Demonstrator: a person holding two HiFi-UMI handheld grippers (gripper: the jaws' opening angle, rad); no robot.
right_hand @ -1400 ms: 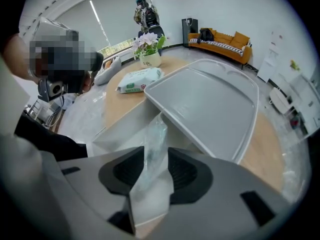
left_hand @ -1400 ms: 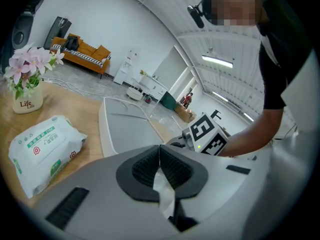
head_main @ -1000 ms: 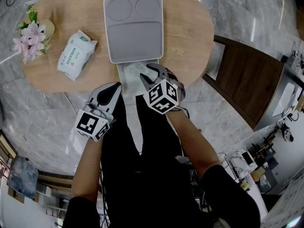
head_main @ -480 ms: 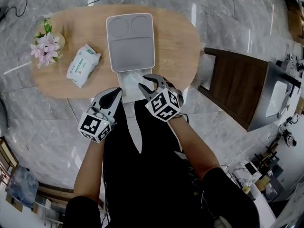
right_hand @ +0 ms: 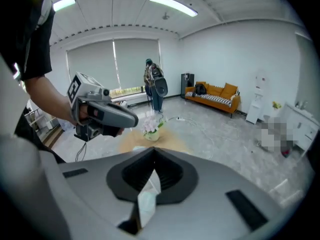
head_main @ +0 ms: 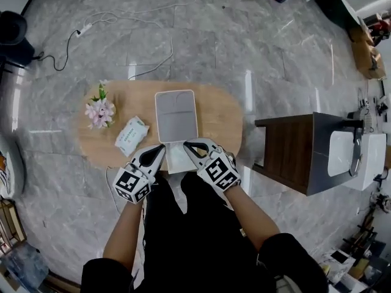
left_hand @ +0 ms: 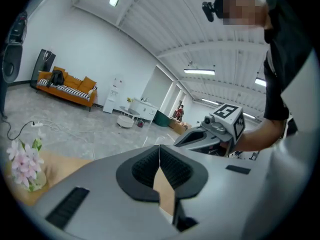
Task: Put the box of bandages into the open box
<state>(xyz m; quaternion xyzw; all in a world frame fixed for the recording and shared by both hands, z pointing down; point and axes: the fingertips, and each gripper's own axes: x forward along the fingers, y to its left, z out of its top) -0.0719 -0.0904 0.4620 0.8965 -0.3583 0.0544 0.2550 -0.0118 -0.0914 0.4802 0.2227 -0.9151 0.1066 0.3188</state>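
Note:
A grey open box [head_main: 175,112] lies flat on the oval wooden table [head_main: 217,118], with two round hollows at its far end. A white flat thing [head_main: 177,157] adjoins its near edge; whether it is the bandage box I cannot tell. Both grippers hang high above the table's near edge. My left gripper [head_main: 161,147] [left_hand: 159,147] is shut and empty. My right gripper [head_main: 186,144] [right_hand: 152,148] has just been closing and now stands shut with nothing between its jaws. Each gripper shows in the other's view: right gripper [left_hand: 200,136], left gripper [right_hand: 107,114].
A pack of wipes [head_main: 131,136] and a vase of pink flowers [head_main: 101,110] [right_hand: 152,127] [left_hand: 25,164] stand on the table's left part. A dark wooden cabinet [head_main: 290,154] is to the right. A cable [head_main: 146,72] runs over the marble floor.
Both grippers have risen well away from the table, which now looks small and far below. The right gripper's jaws, open over the white thing before, have closed empty.

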